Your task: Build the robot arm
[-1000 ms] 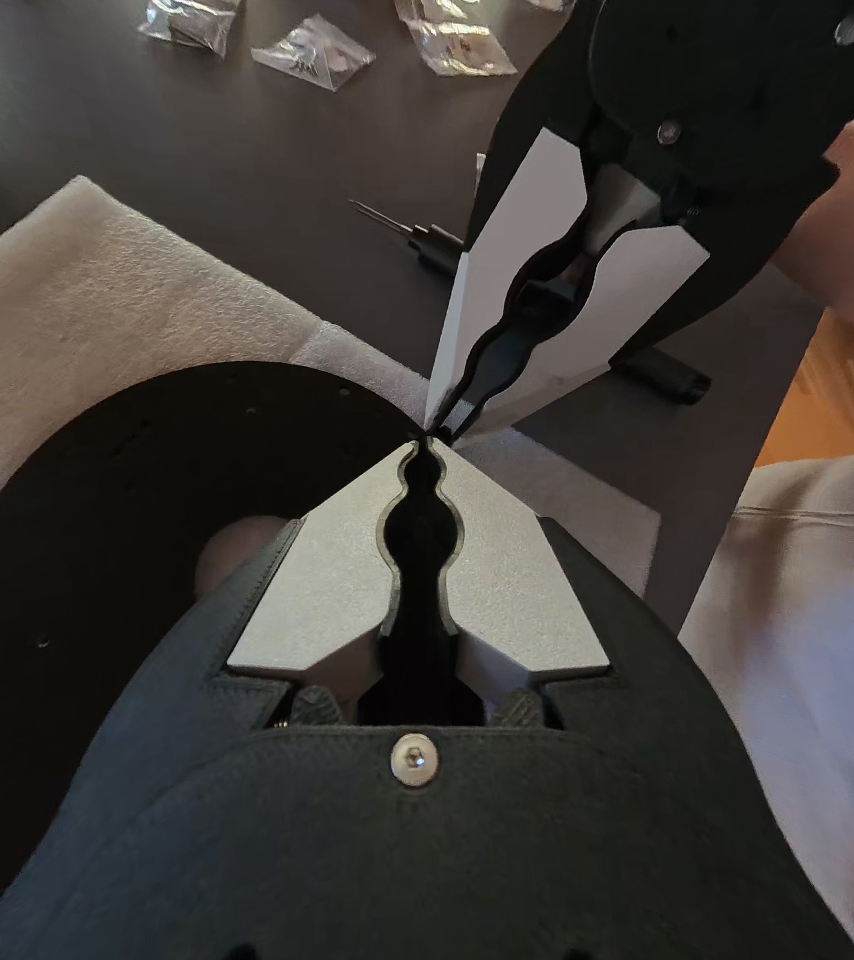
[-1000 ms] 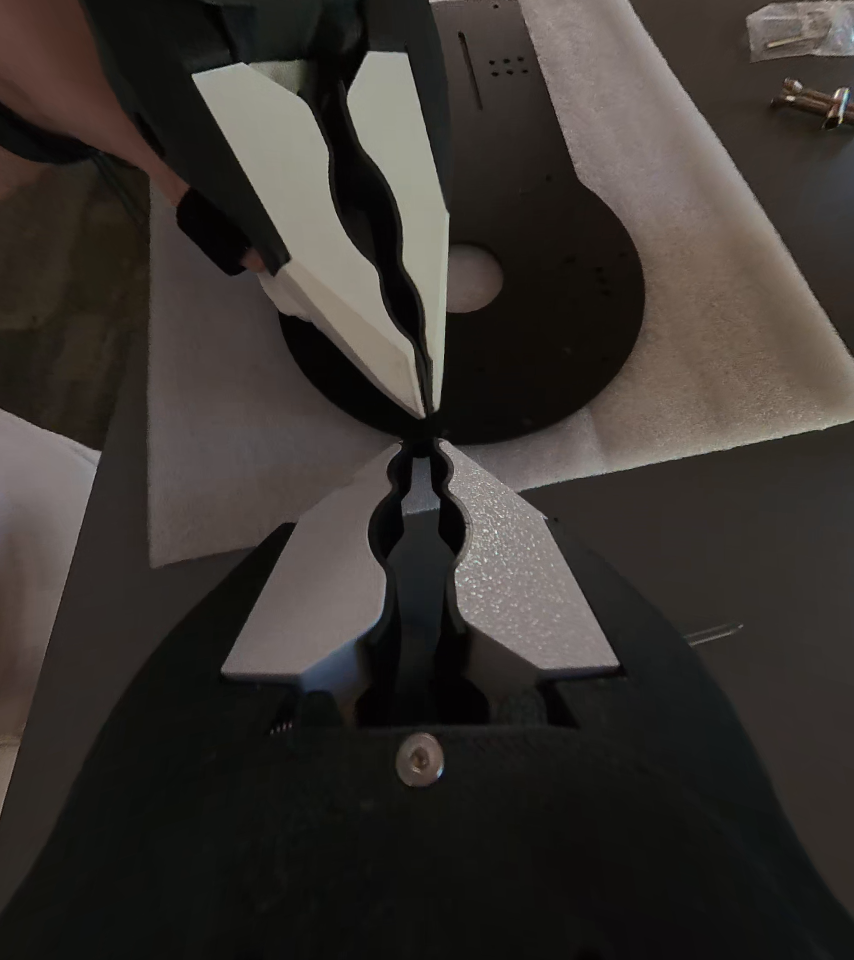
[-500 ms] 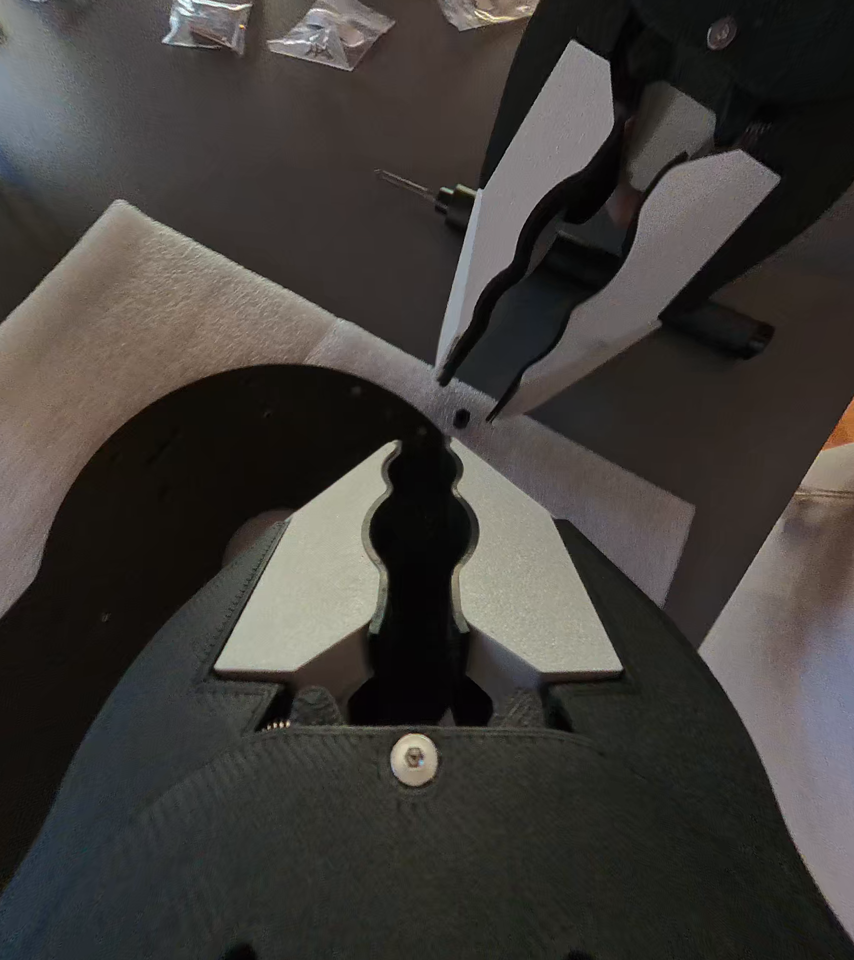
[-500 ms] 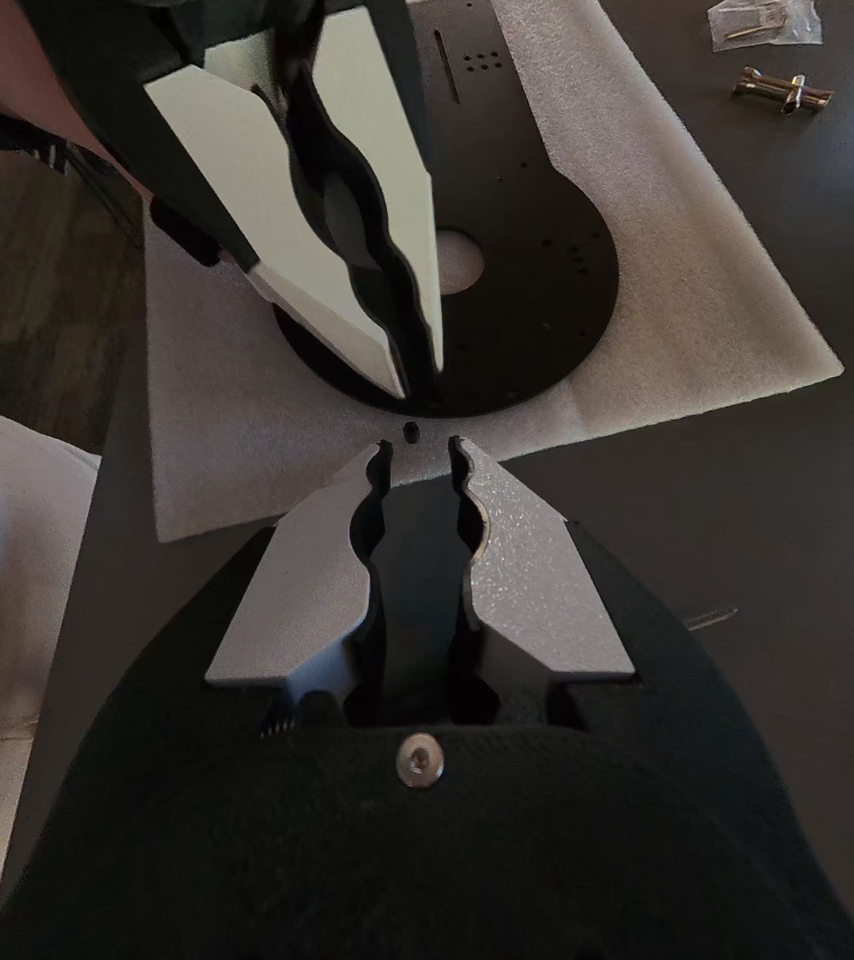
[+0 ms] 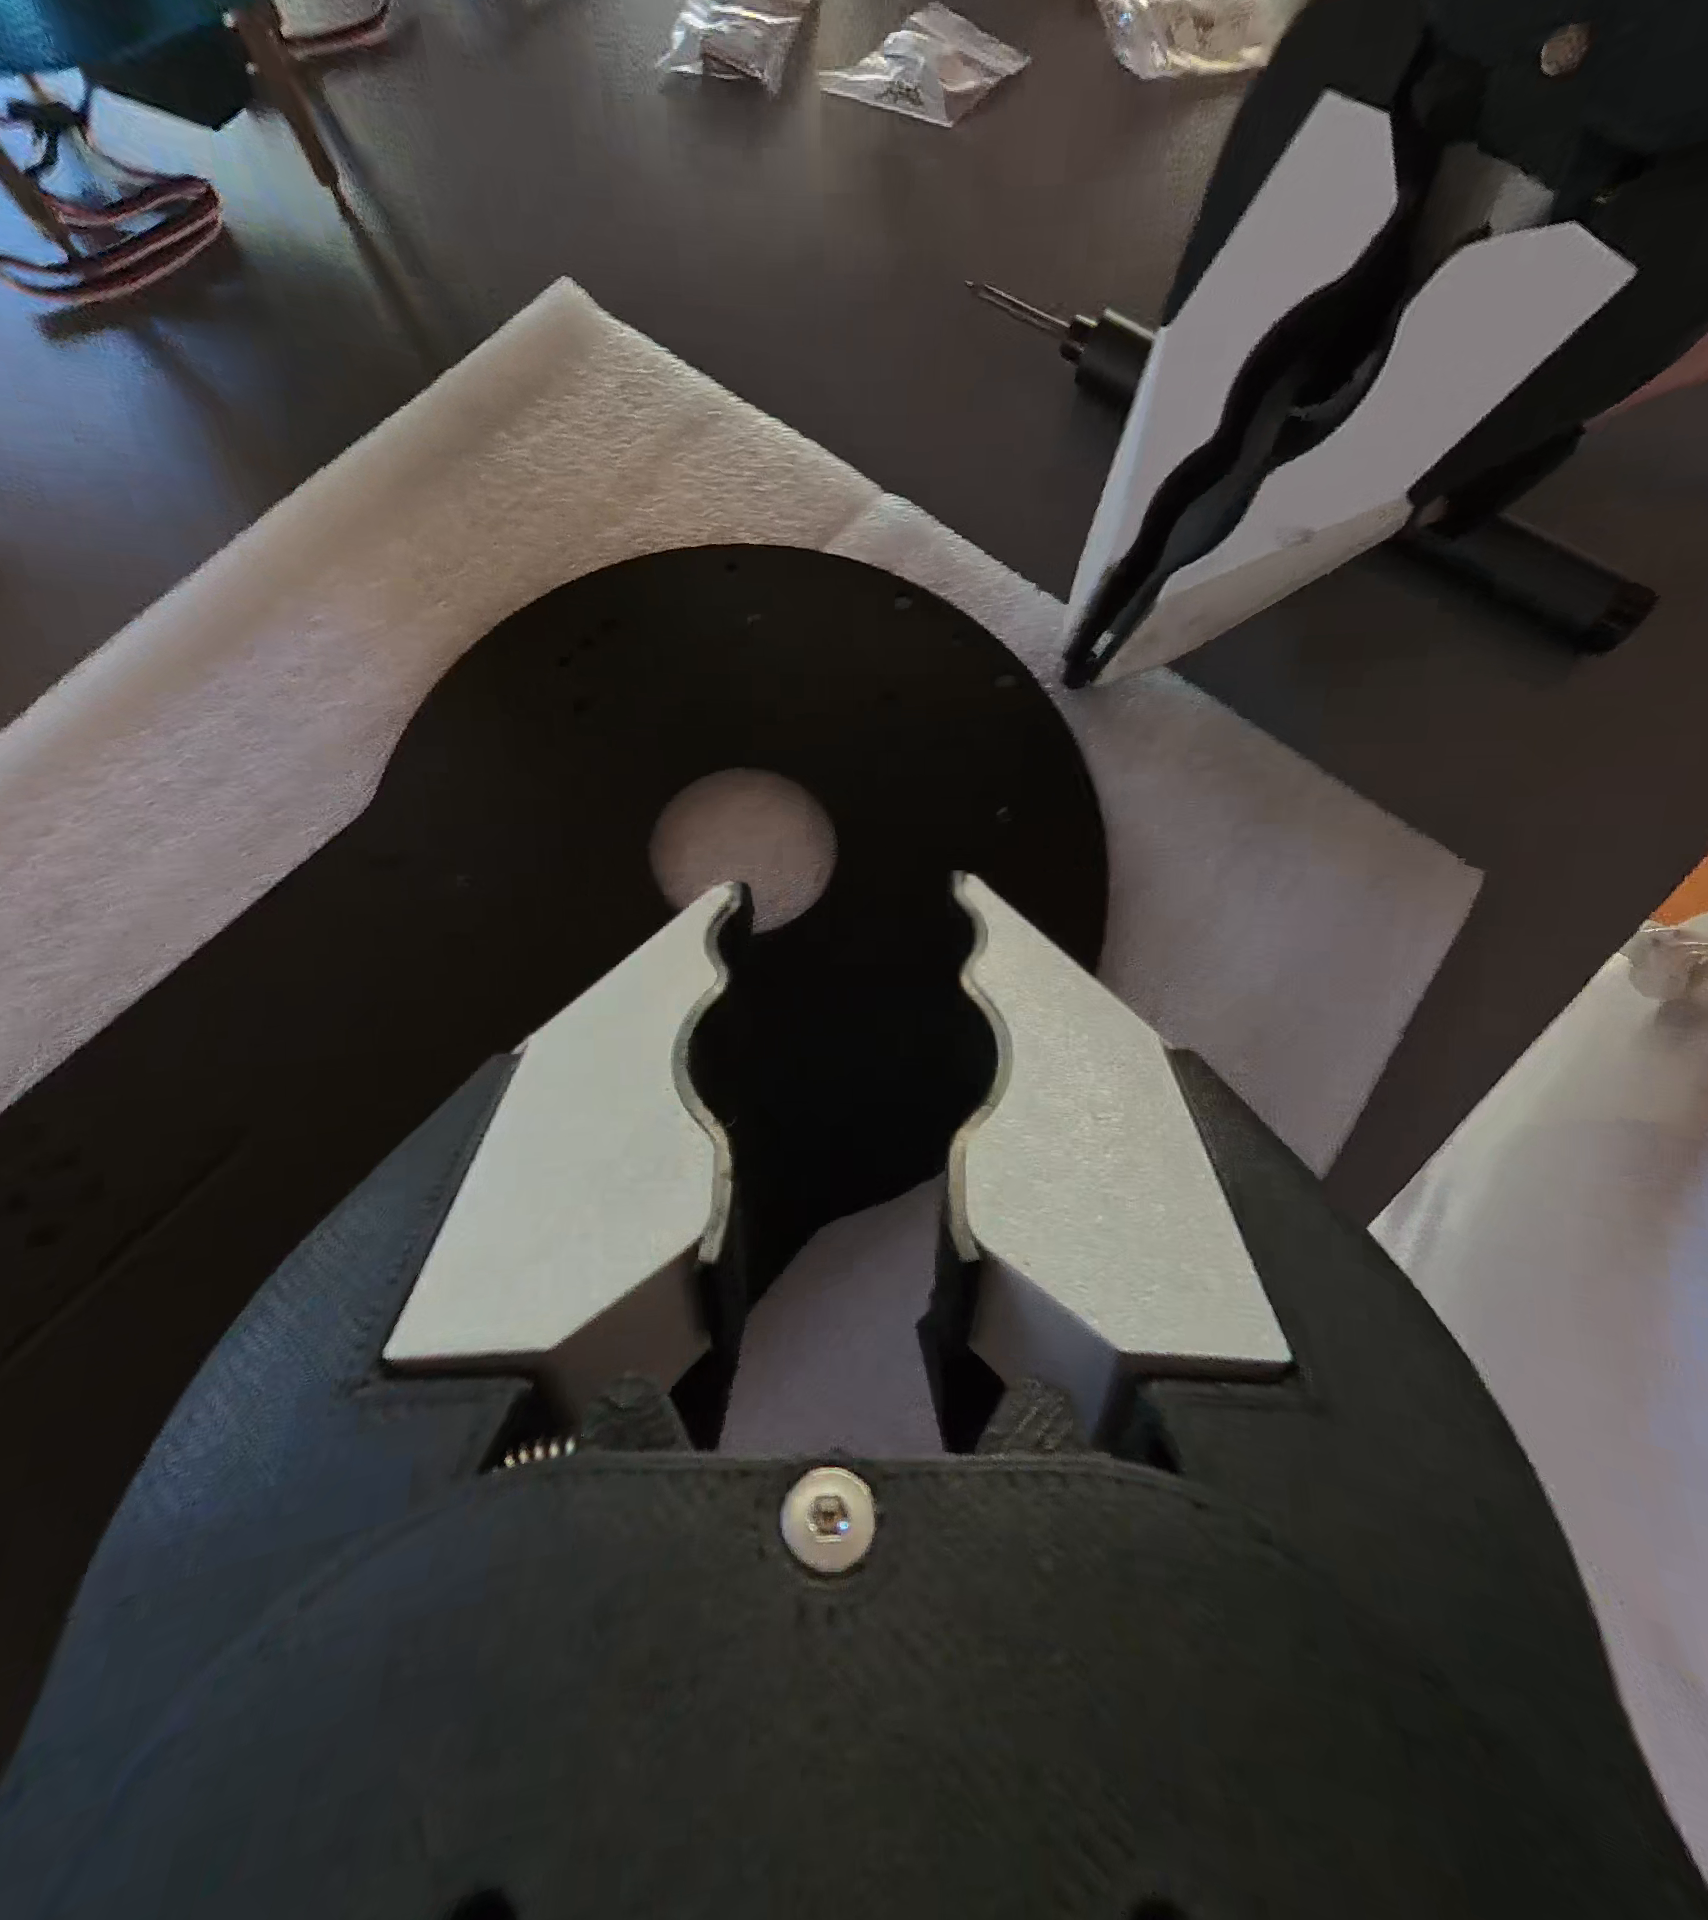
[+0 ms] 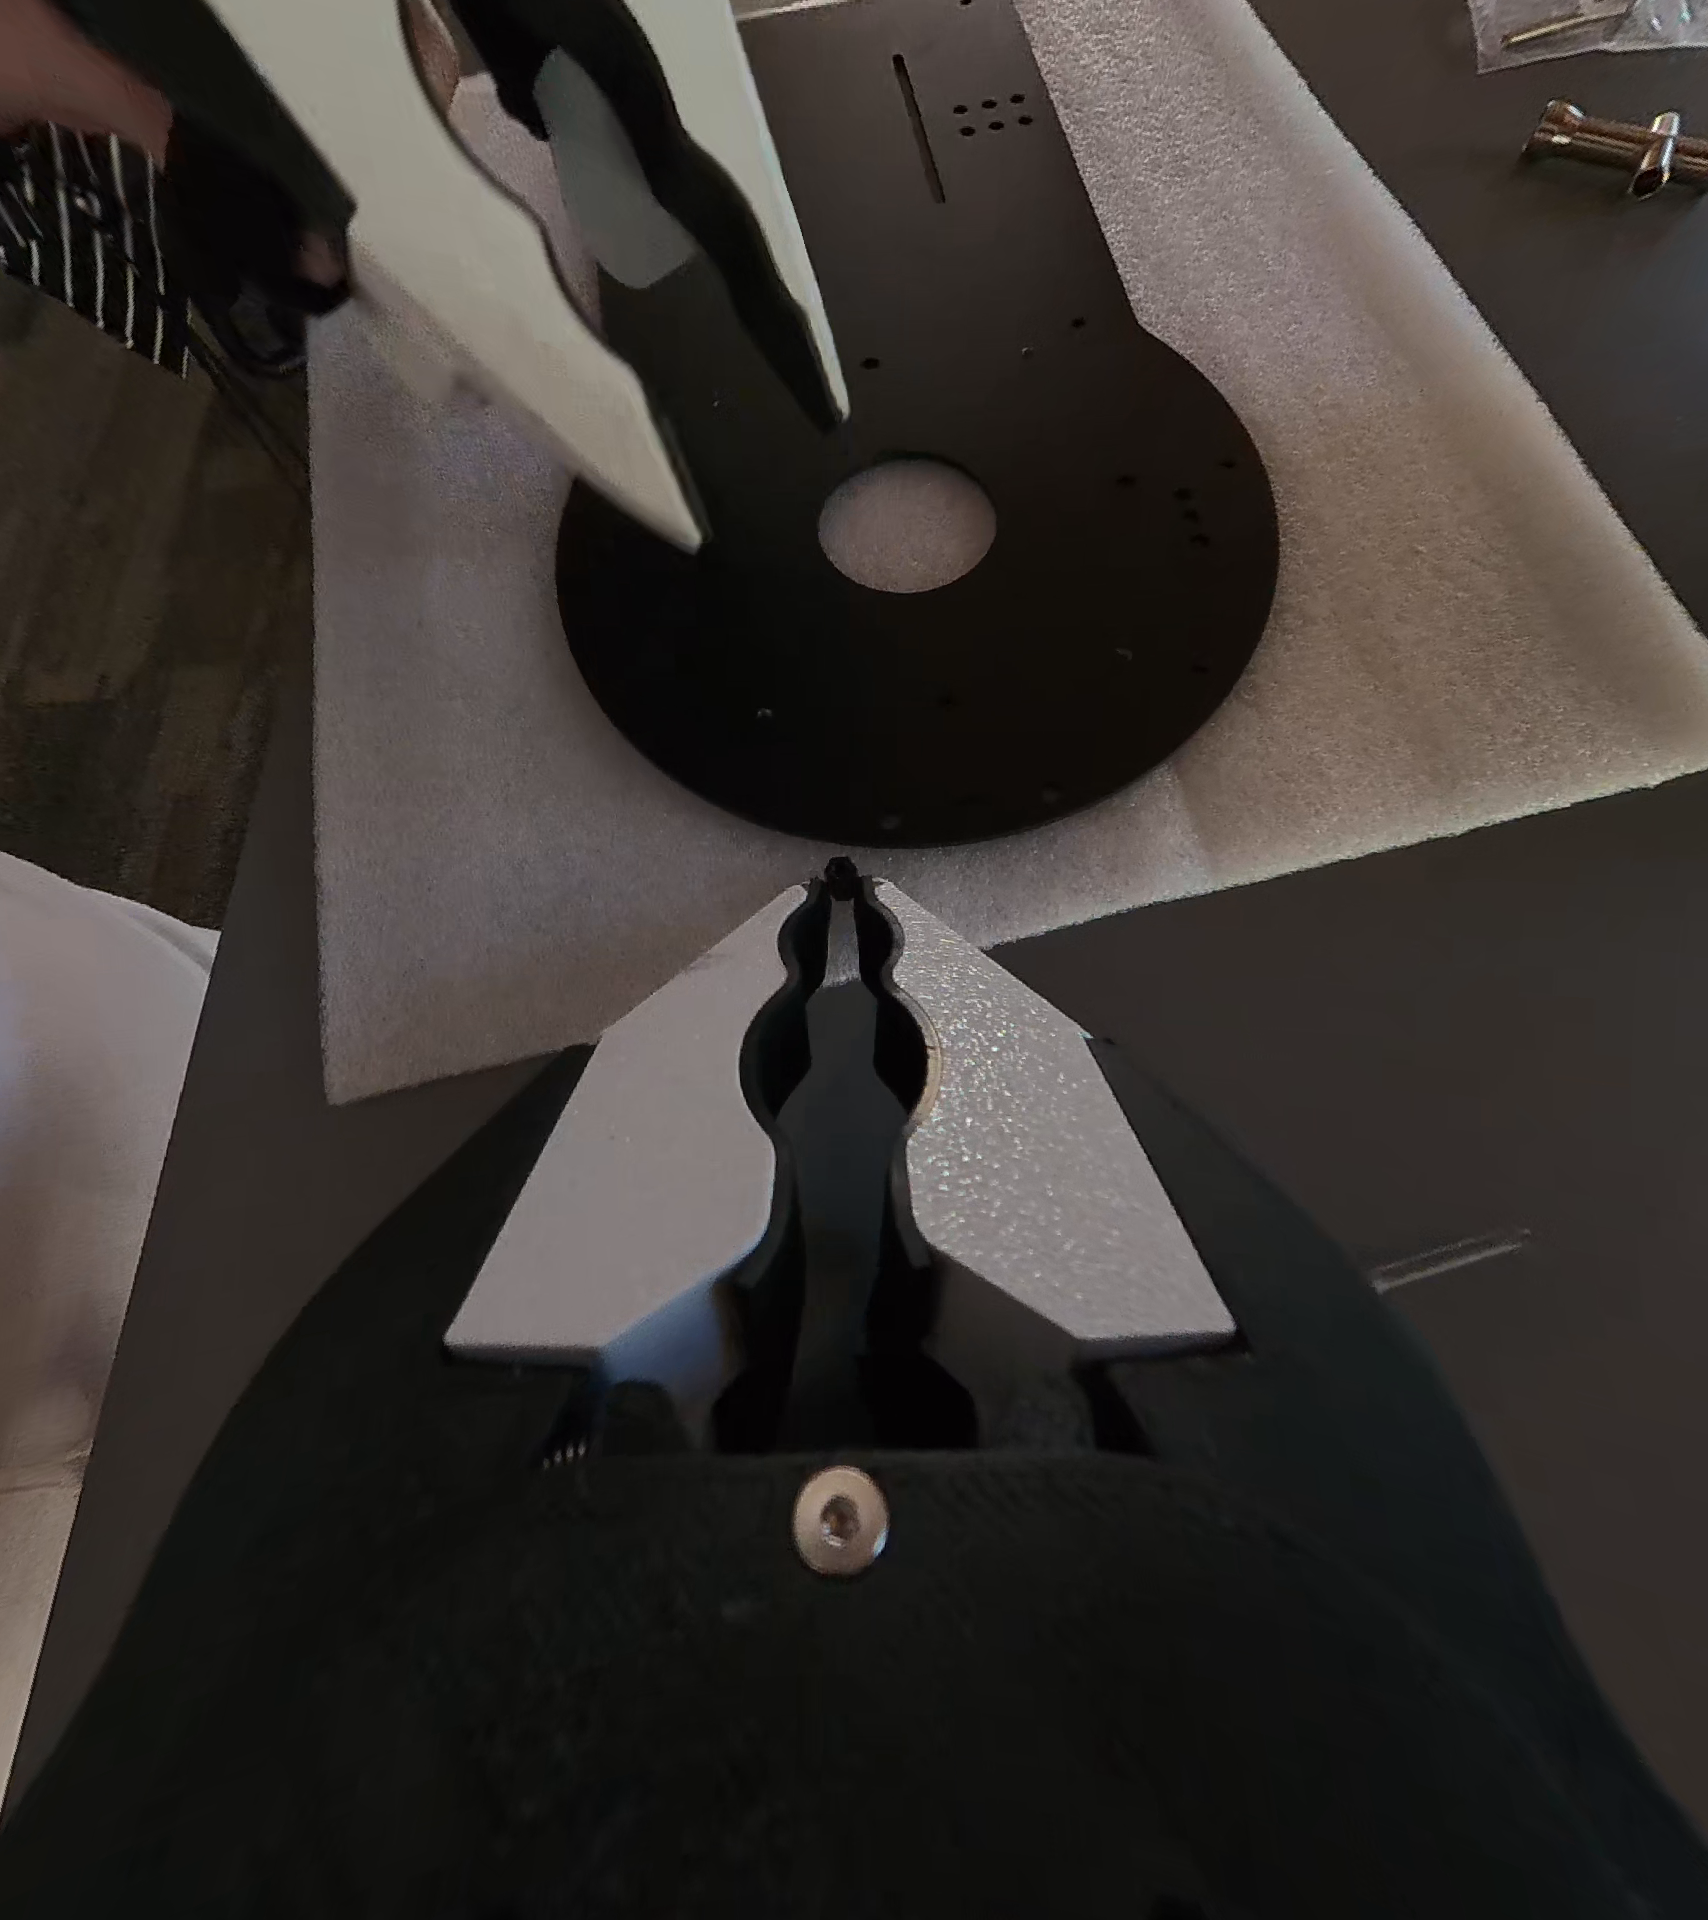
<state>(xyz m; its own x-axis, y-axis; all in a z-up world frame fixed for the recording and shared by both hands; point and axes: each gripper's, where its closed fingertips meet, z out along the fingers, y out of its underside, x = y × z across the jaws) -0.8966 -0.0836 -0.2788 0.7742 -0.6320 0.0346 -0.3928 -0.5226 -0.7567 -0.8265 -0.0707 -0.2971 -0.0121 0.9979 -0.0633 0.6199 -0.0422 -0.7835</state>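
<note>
- Dark matte tabletop (image 6: 1452, 1039) carries everything; wood floor shows past its edge in both views.
- White foam sheet (image 6: 476, 831), pebbly texture, lies on the table; one corner points toward the table edge by the R gripper.
- Black plate (image 6: 933, 675) lies flat on the foam: round end w/ circular centre hole, straight neck w/ a slot and small drilled holes. Smooth, matte.
- L gripper (image 5: 845, 899): jaws spread wide, nothing between them; hangs over the plate's round end, one tip over the centre hole. Fingers (image 5: 601, 1132) pale grey, grainy, scalloped inner edges, in black printed housing.
- R gripper (image 6: 839, 878): tips pressed together, pinching a tiny black part (image 6: 839, 865); too small to tell what kind. Sits over the foam, just beside the plate rim, apart from it.
- Black screwdriver (image 5: 1515, 561) on bare table, partly hidden behind the R gripper.
- Clear plastic bags (image 5: 917, 68) of small hardware at the far table edge; label not legible.
- Metal cross-shaped socket tool (image 6: 1634, 156) on bare table, well apart from the foam.
- Striped ribbon cable (image 5: 102, 229) toward the far left corner.
</note>
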